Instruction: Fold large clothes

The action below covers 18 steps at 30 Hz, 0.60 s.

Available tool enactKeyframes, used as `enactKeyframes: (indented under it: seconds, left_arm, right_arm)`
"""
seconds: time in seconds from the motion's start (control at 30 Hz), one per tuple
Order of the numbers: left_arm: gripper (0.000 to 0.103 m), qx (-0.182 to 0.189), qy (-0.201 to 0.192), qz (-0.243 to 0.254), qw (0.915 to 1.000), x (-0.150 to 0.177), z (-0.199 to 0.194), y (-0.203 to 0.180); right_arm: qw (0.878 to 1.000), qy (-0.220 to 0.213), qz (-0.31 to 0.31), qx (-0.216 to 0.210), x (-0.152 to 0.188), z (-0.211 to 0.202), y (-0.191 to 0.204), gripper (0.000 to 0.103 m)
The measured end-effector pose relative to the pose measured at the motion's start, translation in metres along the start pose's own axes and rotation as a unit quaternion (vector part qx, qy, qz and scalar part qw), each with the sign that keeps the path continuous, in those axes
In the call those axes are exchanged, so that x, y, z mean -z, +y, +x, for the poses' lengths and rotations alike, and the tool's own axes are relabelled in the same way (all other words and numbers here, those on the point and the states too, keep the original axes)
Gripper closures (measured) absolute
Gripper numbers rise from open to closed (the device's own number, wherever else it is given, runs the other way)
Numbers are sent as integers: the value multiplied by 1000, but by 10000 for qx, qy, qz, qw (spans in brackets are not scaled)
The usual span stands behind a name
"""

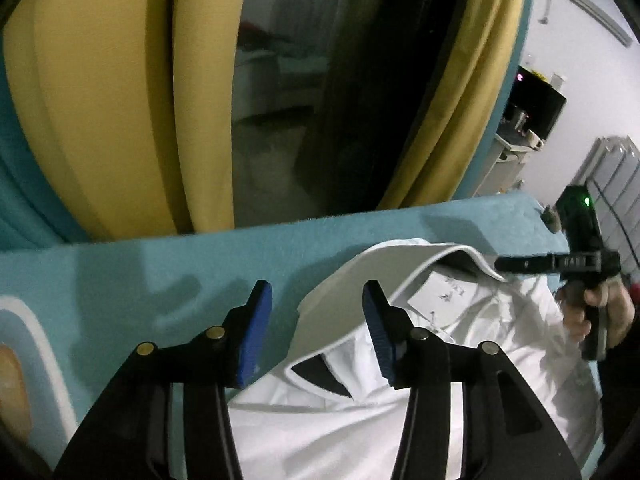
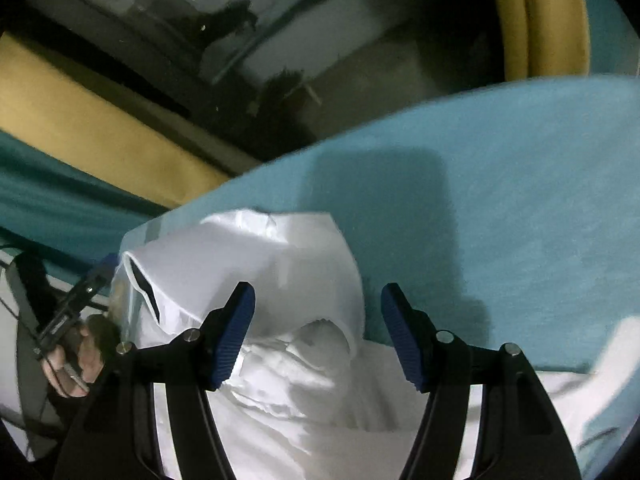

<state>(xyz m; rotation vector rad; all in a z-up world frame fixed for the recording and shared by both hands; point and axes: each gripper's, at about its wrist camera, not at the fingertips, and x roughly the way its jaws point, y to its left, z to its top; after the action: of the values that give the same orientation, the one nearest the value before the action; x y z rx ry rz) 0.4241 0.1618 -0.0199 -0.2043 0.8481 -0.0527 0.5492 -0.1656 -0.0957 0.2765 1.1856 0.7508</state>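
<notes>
Teal bedding (image 1: 140, 264) is spread beneath a crumpled white garment (image 2: 280, 280), above which both the left gripper (image 1: 318, 336) and right gripper (image 2: 318, 338) are held wide open, empty.

White garment (image 1: 460, 360) on teal blanket (image 1: 200, 264); yellow curtains (image 1: 120, 100) behind.

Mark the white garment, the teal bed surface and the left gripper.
white garment (image 2: 280, 272): right wrist view, raised folded part.
teal bed surface (image 2: 500, 184): right wrist view, bare area.
left gripper (image 1: 318, 332): left wrist view, between the fingers.
</notes>
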Motion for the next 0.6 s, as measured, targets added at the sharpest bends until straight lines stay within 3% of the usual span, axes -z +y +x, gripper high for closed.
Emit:
enactKeyframes:
  seconds: [0.2, 0.27, 0.33, 0.47, 0.6]
  left_arm:
    - [53, 55, 548, 270, 9981, 22, 35, 1]
    - [53, 57, 734, 475, 9962, 31, 43, -2]
    - [52, 29, 833, 645, 9944, 38, 48, -4]
    - [45, 88, 901, 893, 9919, 45, 51, -3]
    - [45, 177, 848, 1134, 9898, 50, 50, -8]
  right_arm:
    - [9959, 133, -878, -144, 16, 3, 19, 42]
    - [9901, 11, -1392, 198, 23, -3, 28, 66]
    - [9821, -144, -1782, 588, 28, -10, 34, 80]
    - [9586, -298, -2598, 1124, 43, -20, 44, 83]
    - [9461, -77, -3000, 1218, 49, -21, 44, 83]
